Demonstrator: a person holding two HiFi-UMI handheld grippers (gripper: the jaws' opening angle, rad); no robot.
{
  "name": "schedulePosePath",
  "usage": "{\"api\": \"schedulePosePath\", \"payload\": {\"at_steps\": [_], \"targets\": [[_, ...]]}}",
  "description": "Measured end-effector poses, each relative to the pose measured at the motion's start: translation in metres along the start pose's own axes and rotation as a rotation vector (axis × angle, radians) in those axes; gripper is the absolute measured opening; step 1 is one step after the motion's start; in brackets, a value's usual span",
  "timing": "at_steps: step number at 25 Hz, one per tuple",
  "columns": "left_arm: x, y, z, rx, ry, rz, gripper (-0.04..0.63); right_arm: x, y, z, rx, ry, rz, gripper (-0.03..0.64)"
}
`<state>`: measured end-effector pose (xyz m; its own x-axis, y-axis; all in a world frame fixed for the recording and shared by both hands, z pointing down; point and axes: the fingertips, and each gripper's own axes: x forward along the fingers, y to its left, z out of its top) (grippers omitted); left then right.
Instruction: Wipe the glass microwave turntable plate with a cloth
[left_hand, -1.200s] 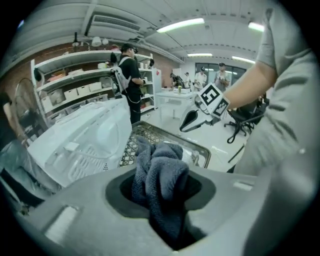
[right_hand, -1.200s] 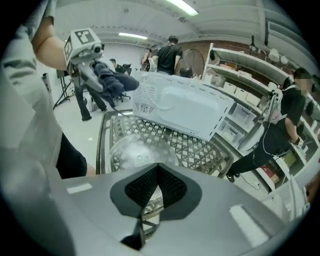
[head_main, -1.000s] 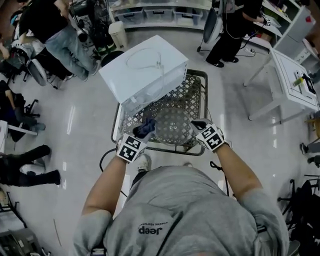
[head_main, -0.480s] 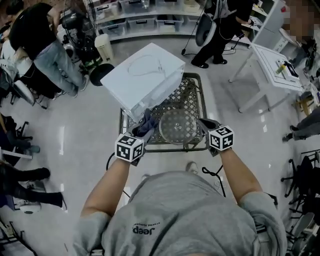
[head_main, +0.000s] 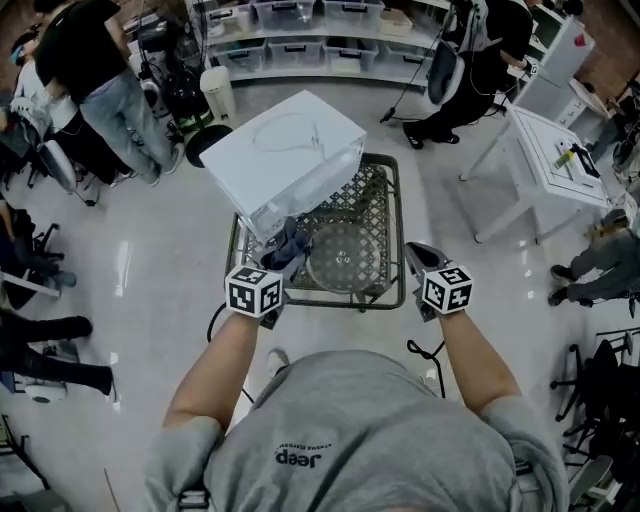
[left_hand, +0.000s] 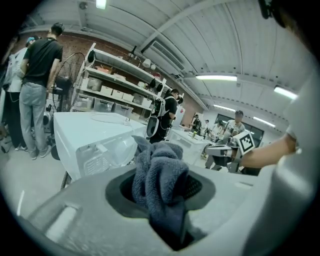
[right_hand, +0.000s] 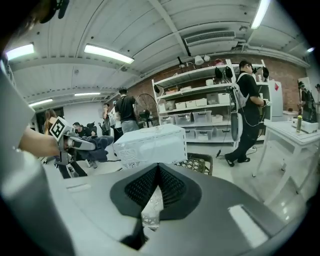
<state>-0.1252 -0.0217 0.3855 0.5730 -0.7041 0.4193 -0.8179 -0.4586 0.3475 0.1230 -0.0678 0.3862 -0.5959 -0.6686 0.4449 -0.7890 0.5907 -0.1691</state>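
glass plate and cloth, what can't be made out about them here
- Glass plate: head view, too small to show smears; right gripper view, only a sliver shows in the shut jaws of the right hand-held gripper.
- Cloth: left gripper view, lower end hidden inside the left hand-held gripper; head view, too small to tell whether it touches the plate.

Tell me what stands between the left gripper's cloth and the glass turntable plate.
Nothing visible. The dark blue-grey cloth in the left gripper hangs right beside the round glass plate's left rim; the right gripper grips the plate's opposite edge.
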Motion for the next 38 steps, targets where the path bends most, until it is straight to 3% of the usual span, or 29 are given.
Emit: {"api": "schedulePosePath", "payload": {"at_steps": [6,38], "targets": [[0.007,-0.011,-0.004,-0.061,0.008,0.032,0.130,-0.002,-0.005,0.001,-0.031,0.009,0.050,0.006],[-0.005,-0.024,-0.007,-0.027,0.030,0.022,0.130,-0.012,0.010,-0.016,-0.073,0.057,0.040,0.005]]}}
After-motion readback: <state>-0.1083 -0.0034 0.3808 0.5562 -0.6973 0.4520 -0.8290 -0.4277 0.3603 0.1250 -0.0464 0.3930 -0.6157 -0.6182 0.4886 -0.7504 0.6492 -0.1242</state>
